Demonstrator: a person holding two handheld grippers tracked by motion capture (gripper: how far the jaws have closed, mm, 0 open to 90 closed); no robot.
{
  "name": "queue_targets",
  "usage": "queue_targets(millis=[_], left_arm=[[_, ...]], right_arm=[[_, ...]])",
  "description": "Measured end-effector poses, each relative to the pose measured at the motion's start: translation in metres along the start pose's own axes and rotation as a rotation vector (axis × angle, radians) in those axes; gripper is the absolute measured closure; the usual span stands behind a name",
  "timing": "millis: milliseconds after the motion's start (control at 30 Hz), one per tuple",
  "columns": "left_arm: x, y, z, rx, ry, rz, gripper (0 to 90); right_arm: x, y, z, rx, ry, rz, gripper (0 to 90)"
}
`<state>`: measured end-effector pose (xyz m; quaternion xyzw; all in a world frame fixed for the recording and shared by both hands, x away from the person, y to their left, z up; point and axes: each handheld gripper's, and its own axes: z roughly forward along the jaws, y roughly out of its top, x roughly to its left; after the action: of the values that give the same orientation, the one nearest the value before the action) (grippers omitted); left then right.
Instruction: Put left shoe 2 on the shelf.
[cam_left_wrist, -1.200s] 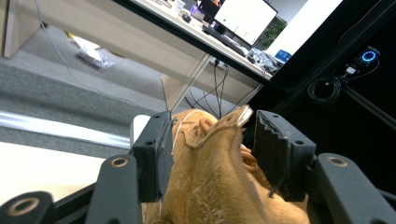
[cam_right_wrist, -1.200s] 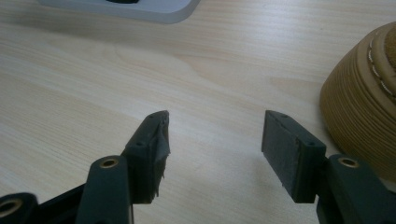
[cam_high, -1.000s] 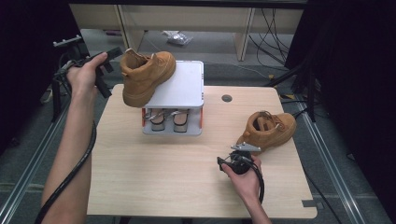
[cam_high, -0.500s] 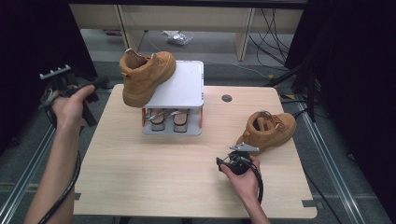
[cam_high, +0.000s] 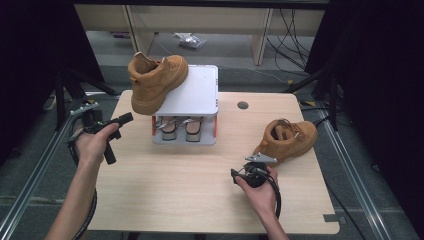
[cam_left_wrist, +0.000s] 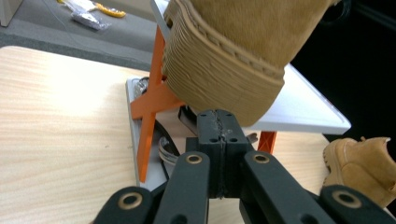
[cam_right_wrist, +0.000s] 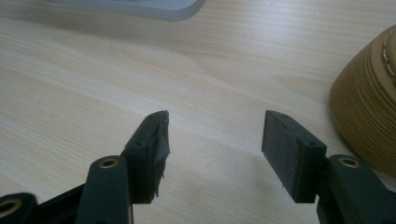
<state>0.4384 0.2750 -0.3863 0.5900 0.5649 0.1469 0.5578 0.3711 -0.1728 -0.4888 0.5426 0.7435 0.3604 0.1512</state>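
The right gripper (cam_high: 254, 165) rests low on the table (cam_high: 175, 195) with its jaws spread and nothing between them; its own view shows bare wood in the gap (cam_right_wrist: 215, 126). The loose boot (cam_high: 287, 140) stands on its sole just beyond and to the right of those tips, near them but apart. Its long axis runs away from the gripper, slanting right. The collar end seems the nearer one and the toe the farther, though the ribbed sole end (cam_right_wrist: 369, 116) beside the right jaw does not settle that.

The step in hand looks like taking up this boot. To do it well, the gripper would swing right until the near end or the collar edge sits squarely in the gap. It should then close on firm leather rather than laces, and lift with the sole level.

The left gripper (cam_high: 122, 120) hovers at the table's left edge, jaws pressed together on nothing (cam_left_wrist: 218, 122). Just above and beyond its tips hangs the racked boot (cam_left_wrist: 233, 60). That boot lies tilted on the rack (cam_high: 197, 95), heel overhanging the rack's near left corner and toe up on the white top, so its axis slants away and to the right from the left gripper (cam_high: 157, 80). It looks poorly seated; a nudge further onto the top would steady it and leave room alongside. Sandals (cam_high: 180, 127) sit on the shelf beneath.
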Motion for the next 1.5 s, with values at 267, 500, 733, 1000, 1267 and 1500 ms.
queue_targets(millis=[267,500,733,1000,1267,1500], left_arm=[[-0.006,0.0,0.009,0.008,-0.012,0.003,89.9],[-0.01,-0.001,0.017,0.023,-0.033,-0.006,89.8],[-0.011,-0.001,0.017,0.016,-0.027,-0.004,89.9],[-0.013,-0.001,0.019,0.02,-0.033,-0.012,89.9],[-0.021,-0.001,0.027,0.04,-0.05,-0.004,89.9],[-0.028,-0.002,0.036,0.055,-0.058,0.0,89.9]], right_arm=[[0.0,0.0,0.001,-0.003,0.002,-0.015,42.3],[0.001,0.0,0.0,0.0,0.003,-0.004,42.3],[0.001,0.0,0.001,0.001,0.003,-0.001,42.3],[0.003,-0.001,0.003,0.004,0.004,0.005,42.3],[0.002,-0.001,0.001,0.005,-0.005,0.002,42.3],[0.0,-0.001,0.002,-0.003,0.004,-0.008,42.3]])
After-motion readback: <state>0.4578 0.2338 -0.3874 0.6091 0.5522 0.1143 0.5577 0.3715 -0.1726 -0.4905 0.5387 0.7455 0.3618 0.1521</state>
